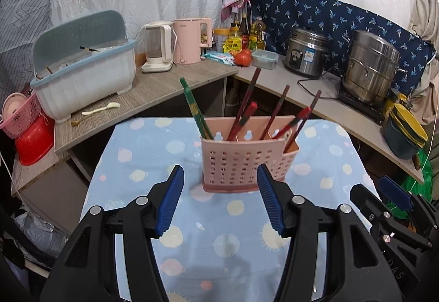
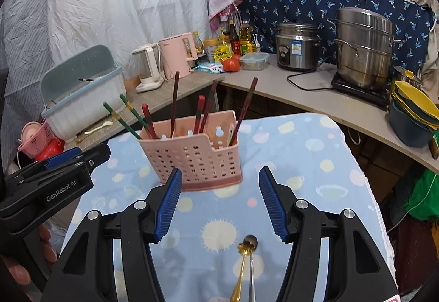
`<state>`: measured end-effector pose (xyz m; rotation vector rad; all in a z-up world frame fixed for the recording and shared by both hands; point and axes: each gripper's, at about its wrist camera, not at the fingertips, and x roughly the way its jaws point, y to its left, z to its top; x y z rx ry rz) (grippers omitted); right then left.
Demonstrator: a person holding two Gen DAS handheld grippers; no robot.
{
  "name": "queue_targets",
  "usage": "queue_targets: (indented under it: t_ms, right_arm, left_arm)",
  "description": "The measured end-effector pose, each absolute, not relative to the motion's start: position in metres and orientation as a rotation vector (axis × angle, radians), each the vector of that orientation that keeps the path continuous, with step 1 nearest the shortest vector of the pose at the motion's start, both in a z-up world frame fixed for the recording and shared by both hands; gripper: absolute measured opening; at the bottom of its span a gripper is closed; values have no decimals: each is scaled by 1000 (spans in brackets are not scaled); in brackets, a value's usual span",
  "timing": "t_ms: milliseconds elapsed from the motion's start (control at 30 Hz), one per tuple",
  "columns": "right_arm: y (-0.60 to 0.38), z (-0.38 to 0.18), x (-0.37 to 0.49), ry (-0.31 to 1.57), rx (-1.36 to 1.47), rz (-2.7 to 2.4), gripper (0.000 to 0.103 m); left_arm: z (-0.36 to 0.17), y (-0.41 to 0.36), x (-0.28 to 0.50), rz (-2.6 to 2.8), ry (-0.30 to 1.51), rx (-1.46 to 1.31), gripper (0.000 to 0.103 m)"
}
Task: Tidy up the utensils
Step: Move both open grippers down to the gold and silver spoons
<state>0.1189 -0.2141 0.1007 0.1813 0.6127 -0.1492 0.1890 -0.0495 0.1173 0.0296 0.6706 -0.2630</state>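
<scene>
A pink perforated utensil holder is seen standing upright on a bench covered by a light blue cloth printed with pale dots, toward the far edge of that bench and about midway across it. Several chopsticks are held in it: green ones lean out over its left end, while red and dark ones are fanned across the middle and right compartments.

The left tongs are held part-way apart above the cloth, just short of the holder's near wall; nothing is gripped between the blue ribbed pads. The right tongs are likewise spread part-way and kept empty, with the holder's lower right corner framed between their tips in the right wrist view. A little of a hand is visible at the lower left of that view, under the left tool.

Near the bench's near edge, beneath the right tongs, a gold spoon and a silver spoon are laid side by side, bowls pointing toward the holder, touching or nearly so.

On the counter beyond, a blue dish rack, a pink kettle and a steel steamer pot are seen.
</scene>
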Motion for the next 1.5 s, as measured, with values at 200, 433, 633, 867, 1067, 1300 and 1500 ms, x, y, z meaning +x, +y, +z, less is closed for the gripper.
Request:
queue_targets:
  t_ms: [200,433,633,867,1067,1300,1500]
  right_arm:
    - [-215,81,99,651,166,-167,57]
    - [-222,28,73,762,132,-206,57]
    - [-230,-28,54,883,153,-233,55]
    - [-223,-62,44,951,108,-241,44]
    - [-219,-74,48,974,104,-229,35]
    - [-224,-77,47,961,75,-256,15]
    - [-241,-74,42,959,156,-257,10]
  left_arm:
    - [94,-46,170,-259,708,31,53]
    - [50,-43,146,-253,779,37,53]
    - [11,-43,128,-252,846,50,53]
    - [-18,-50,110,-268,892,75,53]
    - [-29,-55,104,-282,915,85,53]
    - [-32,-67,101,-304,927,101,53]
    - [-36,-88,96,-367,945,121,53]
